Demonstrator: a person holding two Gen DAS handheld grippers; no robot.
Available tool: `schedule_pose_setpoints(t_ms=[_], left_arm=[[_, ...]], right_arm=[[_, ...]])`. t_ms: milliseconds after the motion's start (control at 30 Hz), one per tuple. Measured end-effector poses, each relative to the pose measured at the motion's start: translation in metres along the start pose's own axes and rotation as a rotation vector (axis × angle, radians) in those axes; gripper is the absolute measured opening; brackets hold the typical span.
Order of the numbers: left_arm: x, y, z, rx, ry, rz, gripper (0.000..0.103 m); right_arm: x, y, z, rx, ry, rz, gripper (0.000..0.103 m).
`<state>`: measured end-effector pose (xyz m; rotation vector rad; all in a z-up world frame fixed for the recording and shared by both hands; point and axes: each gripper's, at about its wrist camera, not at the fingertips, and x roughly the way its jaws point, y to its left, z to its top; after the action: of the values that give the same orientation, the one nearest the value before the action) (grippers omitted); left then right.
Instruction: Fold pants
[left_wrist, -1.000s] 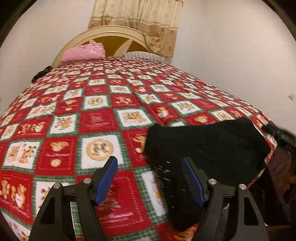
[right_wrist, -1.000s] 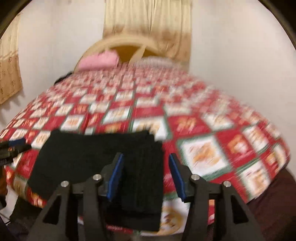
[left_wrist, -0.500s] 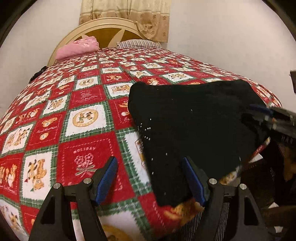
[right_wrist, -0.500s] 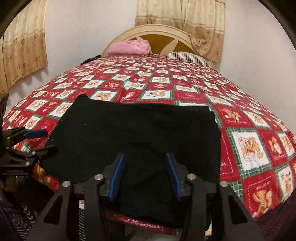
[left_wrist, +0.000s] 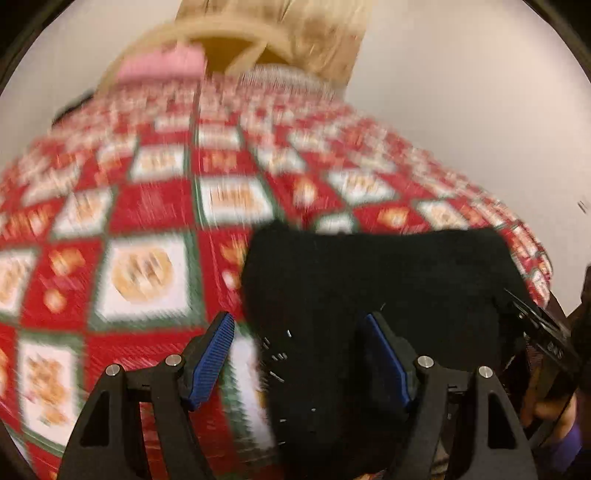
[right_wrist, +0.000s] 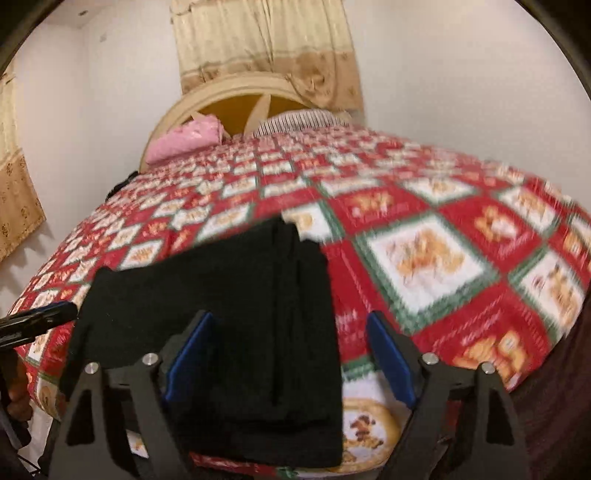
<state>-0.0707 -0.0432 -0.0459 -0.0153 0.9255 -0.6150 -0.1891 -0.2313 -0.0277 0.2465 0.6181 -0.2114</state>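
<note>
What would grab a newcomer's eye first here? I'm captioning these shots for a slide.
The red, white and green patchwork quilt covering the whole bed. Next, the black folded pants near its foot edge, dark against that pattern. Far back, a pink pillow leans against the cream arched headboard.

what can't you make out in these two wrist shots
- Quilt pictures, left wrist view: motion blur smears them.
- Near edge of the black pants, right wrist view: the right claw covers part, so the layer count is unclear.
- Pants' near end, left wrist view: runs off the bottom behind the left claw.
- Dark object by the pink pillow: too small to identify.
</note>
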Motion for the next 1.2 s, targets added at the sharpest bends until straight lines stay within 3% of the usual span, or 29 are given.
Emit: schedule_pose_setpoints(t_ms=[33, 100, 167, 333, 533, 667, 733, 833, 1200], left_arm=[[0.008, -0.001, -0.003, -0.016, 0.030, 0.009, 0.074], [0.008, -0.007, -0.007, -0.011, -0.001, 0.043, 0.075], [0.008, -0.013, -0.008, 0.006, 0.003, 0.073, 0.075], [0.009, -0.013, -0.010, -0.019, -0.002, 0.086, 0.076], [0.010, -0.021, -0.011, -0.003, -0.007, 0.141, 0.076], [0.010, -0.018, -0.009, -0.021, 0.000, 0.138, 0.074], [0.010, -0.020, -0.009, -0.019, 0.001, 0.120, 0.057], [0.009, -0.030, -0.010, 0.017, -0.008, 0.137, 0.048], [0.003, -0.039, -0.011, 0.028, -0.050, 0.186, 0.026]], right_arm=[[0.001, -0.001, -0.002, 0.007, 0.000, 0.004, 0.083], [-0.003, 0.003, -0.004, -0.013, -0.022, -0.003, 0.082], [-0.003, 0.010, -0.006, -0.034, -0.015, -0.010, 0.072], [-0.002, 0.016, -0.010, -0.035, -0.015, -0.033, 0.062], [0.000, 0.017, -0.011, -0.031, -0.013, -0.032, 0.061], [0.000, 0.016, -0.012, -0.025, -0.014, -0.039, 0.061], [0.001, 0.017, -0.012, -0.022, -0.017, -0.041, 0.061], [0.002, 0.018, -0.012, -0.026, -0.020, -0.050, 0.060], [0.000, 0.039, -0.018, -0.098, -0.055, -0.104, 0.040]])
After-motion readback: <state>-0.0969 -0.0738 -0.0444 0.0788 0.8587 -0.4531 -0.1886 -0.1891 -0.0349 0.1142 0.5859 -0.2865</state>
